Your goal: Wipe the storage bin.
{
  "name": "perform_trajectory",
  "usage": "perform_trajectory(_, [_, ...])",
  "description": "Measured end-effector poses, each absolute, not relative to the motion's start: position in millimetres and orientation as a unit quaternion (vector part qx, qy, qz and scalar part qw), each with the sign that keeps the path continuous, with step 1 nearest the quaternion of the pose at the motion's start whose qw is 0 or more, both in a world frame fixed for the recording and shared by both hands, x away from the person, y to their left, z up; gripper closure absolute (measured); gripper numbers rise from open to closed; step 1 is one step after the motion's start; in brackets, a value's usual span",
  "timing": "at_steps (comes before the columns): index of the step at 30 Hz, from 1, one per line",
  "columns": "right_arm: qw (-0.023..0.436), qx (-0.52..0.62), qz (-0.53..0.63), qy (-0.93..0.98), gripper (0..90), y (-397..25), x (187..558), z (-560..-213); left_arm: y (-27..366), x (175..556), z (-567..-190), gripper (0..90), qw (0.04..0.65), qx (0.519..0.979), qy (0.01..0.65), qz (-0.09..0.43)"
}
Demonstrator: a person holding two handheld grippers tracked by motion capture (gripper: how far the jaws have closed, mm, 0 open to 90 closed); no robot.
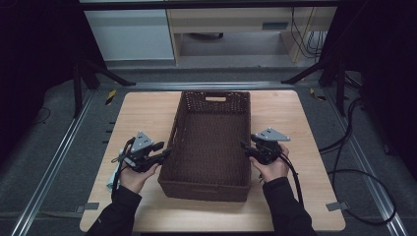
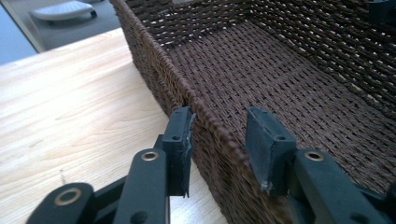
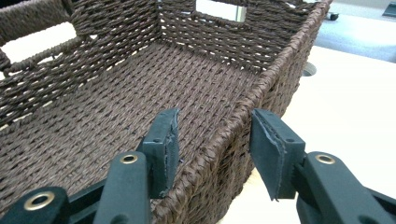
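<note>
The basket (image 1: 209,142) blocks the tabletop (image 1: 295,128) middle; my claws pass freely along bare wood on both sides and inside it.

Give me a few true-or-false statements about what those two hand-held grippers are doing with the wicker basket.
1. The basket is empty. True.
2. The left hand-held gripper straddles the basket's side wall, jaws open. True.
3. The right hand-held gripper is clamped on the basket's end handle. False: its jaws stand open either side of a long side rim.
4. The basket sits on the floor. False: it rests on the wooden table.
5. Each gripper is at a different long side. True.
</note>
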State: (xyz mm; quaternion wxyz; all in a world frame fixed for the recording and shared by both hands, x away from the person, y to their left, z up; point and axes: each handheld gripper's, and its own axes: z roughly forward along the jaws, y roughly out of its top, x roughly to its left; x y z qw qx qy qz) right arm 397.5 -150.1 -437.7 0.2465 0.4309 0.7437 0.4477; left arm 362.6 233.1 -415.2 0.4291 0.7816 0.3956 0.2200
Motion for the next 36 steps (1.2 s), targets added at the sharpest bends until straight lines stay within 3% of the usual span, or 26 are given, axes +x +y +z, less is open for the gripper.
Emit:
perform_trajectory(8, [0.235, 0.433, 0.453, 0.743, 50.0, -153, 400, -435, 220, 366, -422, 64.2, 0.413, 0.785, 0.399, 0.233])
perform_trajectory(16, [0.230, 0.444, 0.449, 0.740, 45.3, -158, 401, -434, 213, 357, -423, 62.3, 0.433, 0.777, 0.405, 0.212])
perform_trajectory(25, [0.217, 0.451, 0.430, 0.751, 59.2, -160, 402, -439, 209, 357, -424, 61.0, 0.437, 0.777, 0.399, 0.217])
perform_trajectory(36, [0.232, 0.463, 0.411, 0.751, 69.9, -162, 395, -435, 233, 351, -401, 45.9, 0.474, 0.753, 0.397, 0.226])
